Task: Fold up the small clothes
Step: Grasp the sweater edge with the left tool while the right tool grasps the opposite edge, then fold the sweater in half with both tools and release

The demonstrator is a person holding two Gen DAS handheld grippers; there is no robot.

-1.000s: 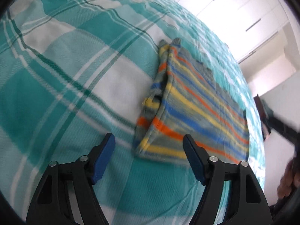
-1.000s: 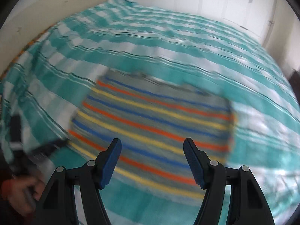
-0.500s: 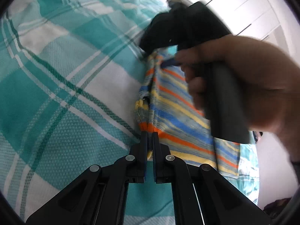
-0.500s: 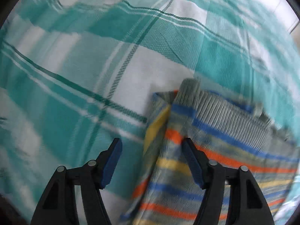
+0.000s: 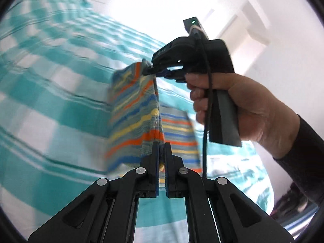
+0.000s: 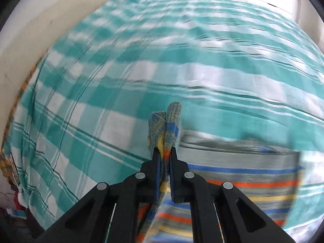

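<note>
Since the earlier frame both grippers have gone from hovering open over the flat striped knit garment (image 5: pixel 133 109) to pinching its left edge and lifting it off the teal checked bedspread (image 5: pixel 50 105). The left gripper (image 5: pixel 161 147) is clenched on the near corner of that edge. The right gripper (image 5: pixel 149 70), carried in the person's right hand (image 5: pixel 239 105), has just been closing and now grasps the far corner, with the cloth bunched between its jaws (image 6: pixel 166 151).

The step in hand looks like a fold in half. The raised edge runs from near to far, and this is also the line of the fold. The coloured stripes run from left to right, and the right part of the garment lies on the bed. I judge the next move must carry both corners together to the right, level with each other, and lay them on the right edge.
</note>
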